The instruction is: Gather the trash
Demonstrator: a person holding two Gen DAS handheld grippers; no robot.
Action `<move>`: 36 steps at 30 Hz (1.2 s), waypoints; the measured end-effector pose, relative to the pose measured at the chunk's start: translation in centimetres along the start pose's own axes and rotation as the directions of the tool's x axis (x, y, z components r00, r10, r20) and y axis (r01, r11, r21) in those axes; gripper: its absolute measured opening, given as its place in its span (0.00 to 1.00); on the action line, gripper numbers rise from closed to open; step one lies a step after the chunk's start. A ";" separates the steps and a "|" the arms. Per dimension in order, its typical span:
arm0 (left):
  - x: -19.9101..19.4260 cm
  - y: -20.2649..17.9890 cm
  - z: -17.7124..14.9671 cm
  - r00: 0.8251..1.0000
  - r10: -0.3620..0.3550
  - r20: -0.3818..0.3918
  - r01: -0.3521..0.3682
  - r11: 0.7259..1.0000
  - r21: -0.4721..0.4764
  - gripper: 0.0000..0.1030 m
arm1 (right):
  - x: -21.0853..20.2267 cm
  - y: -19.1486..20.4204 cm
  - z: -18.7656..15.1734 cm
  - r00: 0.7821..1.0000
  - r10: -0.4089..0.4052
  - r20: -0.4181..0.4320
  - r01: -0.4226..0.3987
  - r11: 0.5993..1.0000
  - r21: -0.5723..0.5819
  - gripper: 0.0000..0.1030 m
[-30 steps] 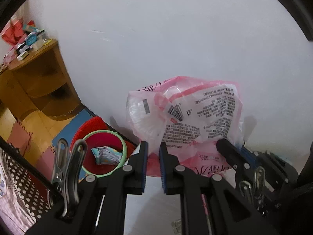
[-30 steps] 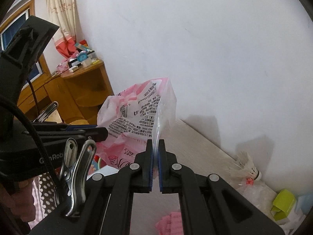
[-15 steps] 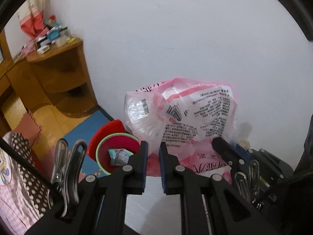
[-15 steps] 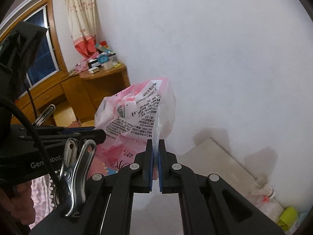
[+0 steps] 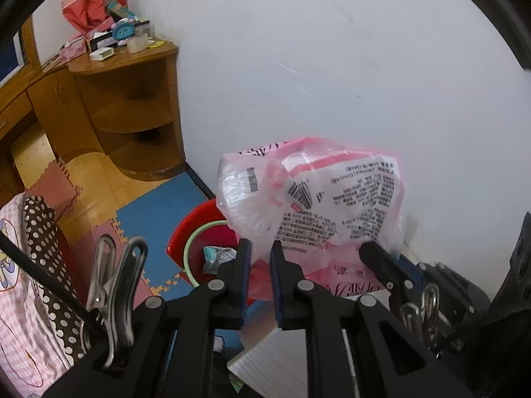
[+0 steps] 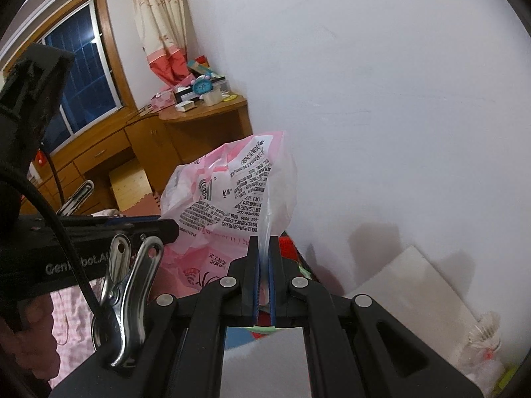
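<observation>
Red bin [image 5: 195, 229] sits below the pink bag [image 5: 312, 205], beside a wooden shelf [image 5: 132, 99].

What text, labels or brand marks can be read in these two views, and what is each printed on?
"Gen...bot.A": white lettering, middle hidden by a cable, on the left gripper body, right wrist view.
"sanpper.com" and "-662-9000": upside down on the pink plastic bag, roughly legible.
Remaining dense bag print and barcodes: too small to read.
Blue clock face: too blurred.
</observation>
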State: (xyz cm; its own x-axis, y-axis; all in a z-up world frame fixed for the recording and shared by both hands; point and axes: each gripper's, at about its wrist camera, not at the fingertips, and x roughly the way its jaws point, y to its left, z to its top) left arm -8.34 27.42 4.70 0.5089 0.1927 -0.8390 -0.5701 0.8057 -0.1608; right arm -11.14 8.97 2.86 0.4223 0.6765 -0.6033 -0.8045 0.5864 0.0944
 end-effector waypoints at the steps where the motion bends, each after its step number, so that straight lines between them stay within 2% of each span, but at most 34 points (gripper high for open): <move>1: 0.1 0.3 0.2 1.000 0.000 0.000 0.000 1.000 -0.003 0.11 | 0.4 0.4 0.2 1.000 0.001 -0.004 -0.001 1.000 -0.007 0.04; 10: 1.3 2.4 1.8 1.000 -0.007 -0.012 0.007 1.000 0.003 0.12 | 3.1 2.3 2.2 1.000 -0.007 -0.018 0.006 1.000 -0.024 0.04; 19: 3.0 4.3 3.1 0.999 -0.010 -0.042 0.011 1.000 0.012 0.12 | 4.3 2.7 1.2 0.999 -0.012 -0.040 0.012 1.000 0.006 0.04; 31: 5.9 6.8 5.1 0.998 -0.013 -0.067 0.013 1.000 0.008 0.12 | 6.6 2.8 1.6 0.997 -0.009 -0.074 0.010 1.000 0.008 0.04; 36: 8.0 7.9 5.2 0.994 -0.019 -0.107 0.019 1.000 -0.003 0.12 | 8.1 2.9 1.6 0.995 -0.004 -0.097 0.006 1.000 0.019 0.04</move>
State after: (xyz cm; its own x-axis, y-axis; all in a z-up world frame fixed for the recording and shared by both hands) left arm -5.44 38.28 -0.62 0.4474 0.1162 -0.8867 -0.5622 0.8076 -0.1779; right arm -9.40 16.83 -0.51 0.3834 0.6279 -0.6773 -0.7940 0.5987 0.1056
